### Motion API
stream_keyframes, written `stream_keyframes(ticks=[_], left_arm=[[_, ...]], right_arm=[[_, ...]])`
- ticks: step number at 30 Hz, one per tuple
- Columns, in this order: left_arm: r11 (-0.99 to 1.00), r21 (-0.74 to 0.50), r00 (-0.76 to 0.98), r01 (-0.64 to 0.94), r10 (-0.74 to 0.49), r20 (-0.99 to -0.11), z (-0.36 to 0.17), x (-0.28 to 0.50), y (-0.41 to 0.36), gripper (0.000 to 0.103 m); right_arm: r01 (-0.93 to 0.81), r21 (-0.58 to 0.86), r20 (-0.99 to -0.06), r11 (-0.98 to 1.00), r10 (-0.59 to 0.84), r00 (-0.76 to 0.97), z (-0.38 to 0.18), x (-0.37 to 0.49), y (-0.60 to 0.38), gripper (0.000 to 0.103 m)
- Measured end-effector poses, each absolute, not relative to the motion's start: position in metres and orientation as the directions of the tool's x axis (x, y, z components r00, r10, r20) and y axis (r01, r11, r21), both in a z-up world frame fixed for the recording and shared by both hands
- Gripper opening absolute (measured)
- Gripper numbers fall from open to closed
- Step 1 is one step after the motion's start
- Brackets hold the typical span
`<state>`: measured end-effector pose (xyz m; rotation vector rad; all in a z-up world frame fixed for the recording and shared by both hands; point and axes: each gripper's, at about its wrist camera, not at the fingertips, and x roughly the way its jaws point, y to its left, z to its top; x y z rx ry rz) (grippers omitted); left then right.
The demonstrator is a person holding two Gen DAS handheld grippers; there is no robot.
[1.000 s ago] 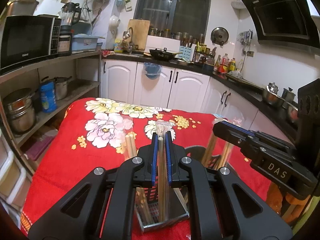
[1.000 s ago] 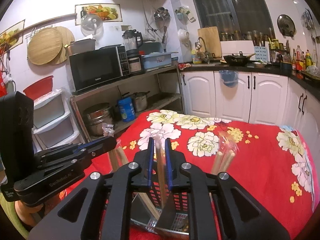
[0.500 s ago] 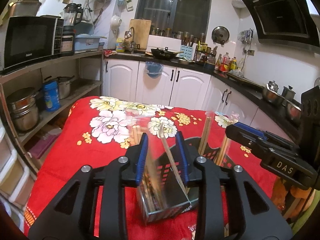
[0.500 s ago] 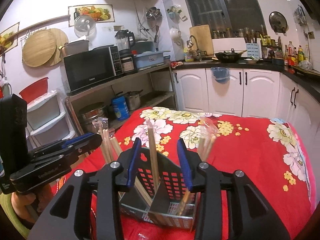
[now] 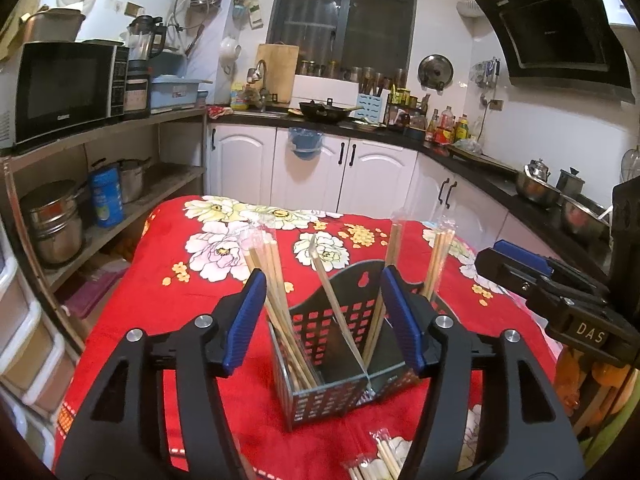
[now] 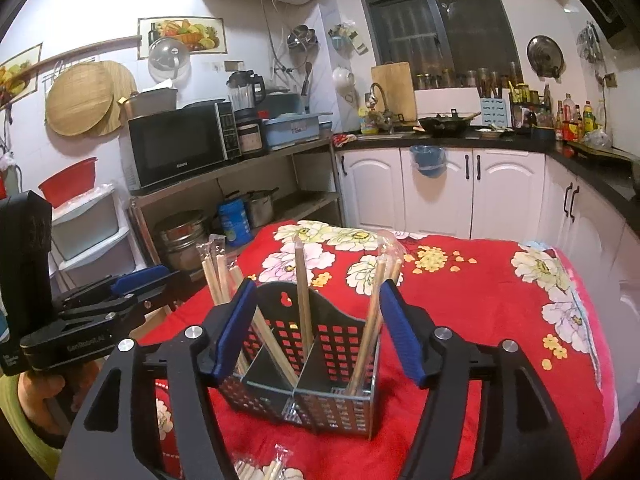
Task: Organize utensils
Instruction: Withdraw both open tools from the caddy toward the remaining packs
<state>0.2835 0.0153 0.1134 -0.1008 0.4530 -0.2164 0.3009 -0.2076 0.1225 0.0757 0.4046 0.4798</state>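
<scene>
L gripper (image 5: 322,316): matte black plastic frame, angular arms w/ triangular cutouts, silver round screws at the pivots, blue ribbed pads (image 5: 245,322) lining both fingers. R gripper (image 6: 318,328): same build, black w/ blue pads, silver screws. Seen from L cam, R unit's side carries raised "DAS" lettering; from R cam, L unit's side has small pale print, unreadable. Yellow-green sleeve (image 6: 16,420) edge at lower left.
</scene>
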Motion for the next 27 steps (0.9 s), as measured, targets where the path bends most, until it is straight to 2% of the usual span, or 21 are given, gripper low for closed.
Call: stream_keyframes(ticks=[8, 11, 27], left_arm=[[0.972, -0.153, 0.878, 0.181, -0.229, -0.42, 0.113, 0.264, 0.017, 0.075], [0.971, -0.157, 0.876, 0.182, -0.232, -0.422, 0.112, 0.256, 0.018, 0.078], [0.969, -0.178, 0.855, 0.169, -0.234, -0.462, 0.09, 0.227, 0.022, 0.081]], right_arm=[[-0.432, 0.157, -0.374, 0.888, 0.459, 0.806, 0.12, 0.278, -0.212, 0.07], [-0.432, 0.148, -0.386, 0.89, 0.454, 0.803, 0.117, 0.269, -0.213, 0.072], [-0.406, 0.131, -0.453, 0.904, 0.419, 0.787, 0.098, 0.23, -0.224, 0.075]])
